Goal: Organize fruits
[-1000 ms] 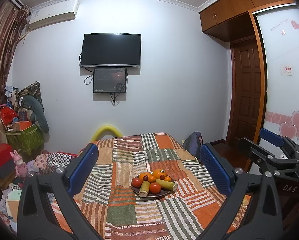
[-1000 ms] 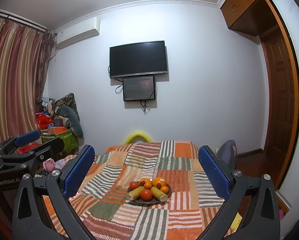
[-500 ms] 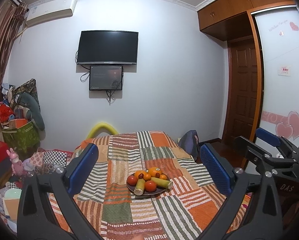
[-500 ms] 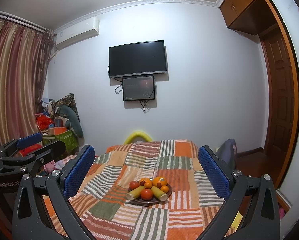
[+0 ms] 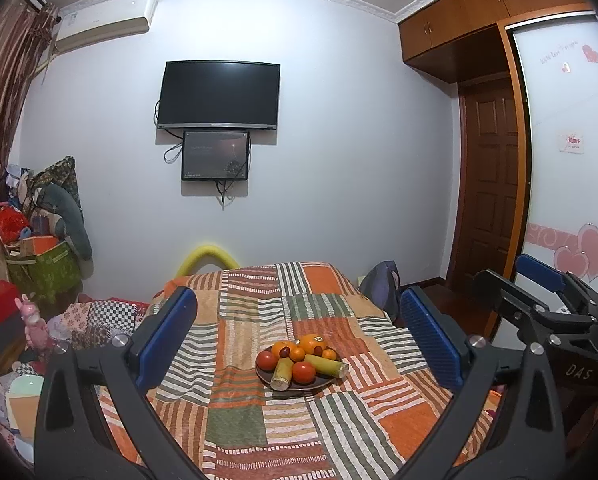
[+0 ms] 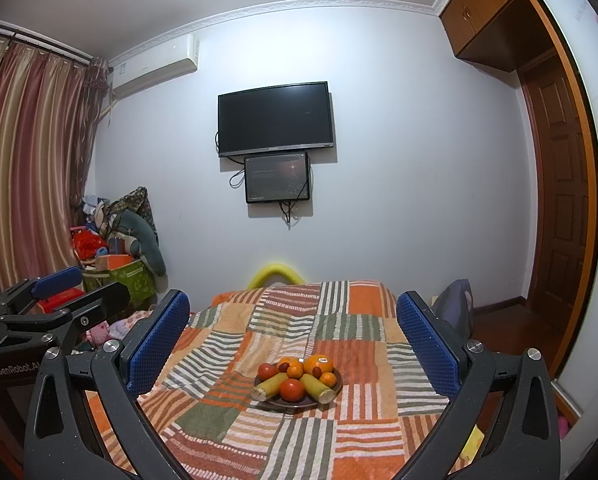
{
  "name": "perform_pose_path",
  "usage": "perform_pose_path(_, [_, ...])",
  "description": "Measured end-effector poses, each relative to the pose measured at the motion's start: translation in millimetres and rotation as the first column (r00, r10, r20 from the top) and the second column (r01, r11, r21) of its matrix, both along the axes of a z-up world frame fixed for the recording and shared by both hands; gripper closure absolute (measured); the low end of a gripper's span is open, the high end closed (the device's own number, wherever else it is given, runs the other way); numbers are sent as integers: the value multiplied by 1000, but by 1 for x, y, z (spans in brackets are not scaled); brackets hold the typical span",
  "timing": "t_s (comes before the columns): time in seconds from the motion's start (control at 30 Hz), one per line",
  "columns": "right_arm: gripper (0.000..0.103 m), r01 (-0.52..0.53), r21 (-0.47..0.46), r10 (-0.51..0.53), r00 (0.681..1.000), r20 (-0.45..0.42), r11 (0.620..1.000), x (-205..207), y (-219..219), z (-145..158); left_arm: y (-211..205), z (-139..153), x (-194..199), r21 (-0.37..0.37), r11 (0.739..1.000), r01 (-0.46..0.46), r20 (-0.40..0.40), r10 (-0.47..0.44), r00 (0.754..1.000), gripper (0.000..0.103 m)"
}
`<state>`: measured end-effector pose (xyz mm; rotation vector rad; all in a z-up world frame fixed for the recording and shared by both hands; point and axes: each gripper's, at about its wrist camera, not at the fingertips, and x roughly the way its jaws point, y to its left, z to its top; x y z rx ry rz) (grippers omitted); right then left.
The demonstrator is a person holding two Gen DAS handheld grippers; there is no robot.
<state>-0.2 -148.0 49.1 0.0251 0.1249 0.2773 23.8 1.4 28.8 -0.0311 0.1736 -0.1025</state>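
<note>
A dark plate (image 5: 323,382) sits mid-bed, piled with fruit: a big orange (image 5: 313,343), small oranges, red tomatoes (image 5: 303,372) and two yellow-green cobs (image 5: 281,373). My left gripper (image 5: 297,297) is open and empty, held well back from the plate, which shows between its blue pads (image 5: 167,336). The right gripper (image 5: 515,280) hangs off to its right. In the right wrist view the same plate (image 6: 299,405) lies ahead. There my right gripper (image 6: 293,301) is open and empty too, and the left gripper (image 6: 85,286) shows at the left edge.
A striped patchwork blanket (image 5: 259,420) covers the bed. Bags, boxes and toys are heaped on the floor at the left (image 5: 39,264). A dark bag (image 5: 383,284) leans at the bed's far right corner. The wooden door (image 5: 487,184) and a wardrobe stand at the right.
The left wrist view has drifted slightly, and the plate sits a touch further left in it. The right wrist view is almost unchanged. Both grippers stay open and empty.
</note>
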Motion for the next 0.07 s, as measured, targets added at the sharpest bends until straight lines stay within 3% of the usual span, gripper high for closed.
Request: perform_pose_path(0.07, [0, -3, 0, 3, 1000, -2, 1000, 0, 0, 0, 0, -1, 1, 1, 1000, -5, -3, 5, 1000, 0])
